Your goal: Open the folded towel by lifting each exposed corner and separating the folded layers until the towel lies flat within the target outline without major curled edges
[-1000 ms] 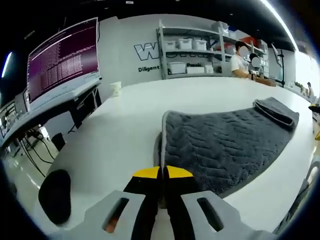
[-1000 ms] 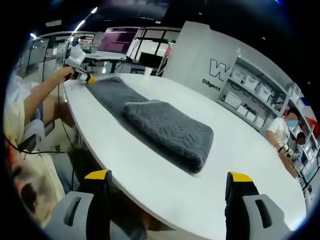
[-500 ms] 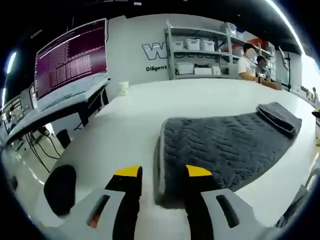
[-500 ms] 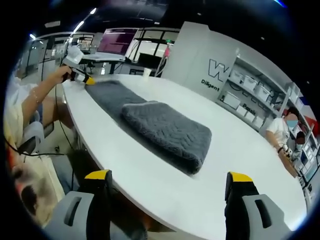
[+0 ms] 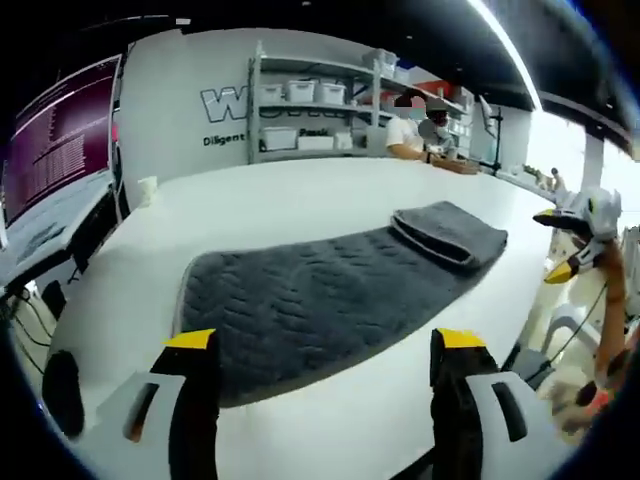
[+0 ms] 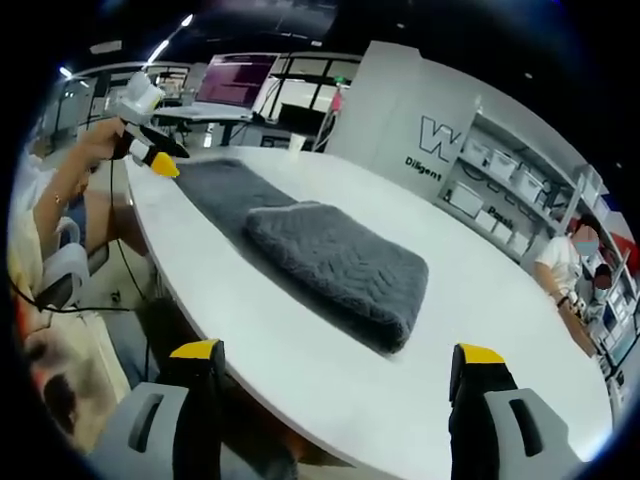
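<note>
Now we see the grey towel [image 5: 330, 290] lying on the white table [image 5: 280, 200], one end spread out and the far end folded over itself (a thick wad). Our left gripper [image 5: 315, 345] hovers with jaws wide apart; our right gripper [image 6: 340, 352] is spread apart too, holding nothing.

Grey towel [image 5: 330, 300], one end folded

A dark grey towel [image 5: 330, 290] with a wavy chevron quilt pattern lies on a glossy white table [image 5: 290, 195], the left gripper [image 5: 318, 345] and right gripper [image 6: 335, 355] are black with yellow tips on pale grey bodies, and at ten o'clock a monitor [image 5: 55, 125] glows magenta.
</note>
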`<state>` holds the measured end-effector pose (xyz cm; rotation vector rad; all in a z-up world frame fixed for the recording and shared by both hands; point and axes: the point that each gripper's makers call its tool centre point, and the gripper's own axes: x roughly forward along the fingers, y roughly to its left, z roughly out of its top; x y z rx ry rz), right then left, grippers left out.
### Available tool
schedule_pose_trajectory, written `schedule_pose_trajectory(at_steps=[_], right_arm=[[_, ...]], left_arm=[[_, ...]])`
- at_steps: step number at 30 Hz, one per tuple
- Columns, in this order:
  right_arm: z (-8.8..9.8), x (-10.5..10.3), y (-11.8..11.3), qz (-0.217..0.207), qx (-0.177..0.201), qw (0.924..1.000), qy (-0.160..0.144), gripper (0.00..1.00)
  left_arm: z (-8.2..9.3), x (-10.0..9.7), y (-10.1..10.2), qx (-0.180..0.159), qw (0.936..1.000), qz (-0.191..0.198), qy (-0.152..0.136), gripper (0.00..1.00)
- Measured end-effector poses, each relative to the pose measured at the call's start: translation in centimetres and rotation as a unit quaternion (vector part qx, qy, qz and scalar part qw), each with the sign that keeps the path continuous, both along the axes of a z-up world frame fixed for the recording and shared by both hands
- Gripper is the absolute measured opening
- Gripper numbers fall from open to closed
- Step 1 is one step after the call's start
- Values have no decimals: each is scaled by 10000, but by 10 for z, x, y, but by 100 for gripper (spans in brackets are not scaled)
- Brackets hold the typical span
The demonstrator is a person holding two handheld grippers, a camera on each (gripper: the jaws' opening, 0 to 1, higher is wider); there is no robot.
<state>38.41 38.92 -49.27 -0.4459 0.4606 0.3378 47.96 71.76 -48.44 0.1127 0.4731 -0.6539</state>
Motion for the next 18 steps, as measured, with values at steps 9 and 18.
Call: schedule_pose_trajectory(at_steps=[9,18], right_arm=[[4,3,9,61,-20,10000,9,92],[34,22,50,552,65,9975,-432,76]], left_arm=[[17,-23,-19,-29,9989,-463,-23,100],[31,-41,-18,-271,9981,-550,-10,99]])
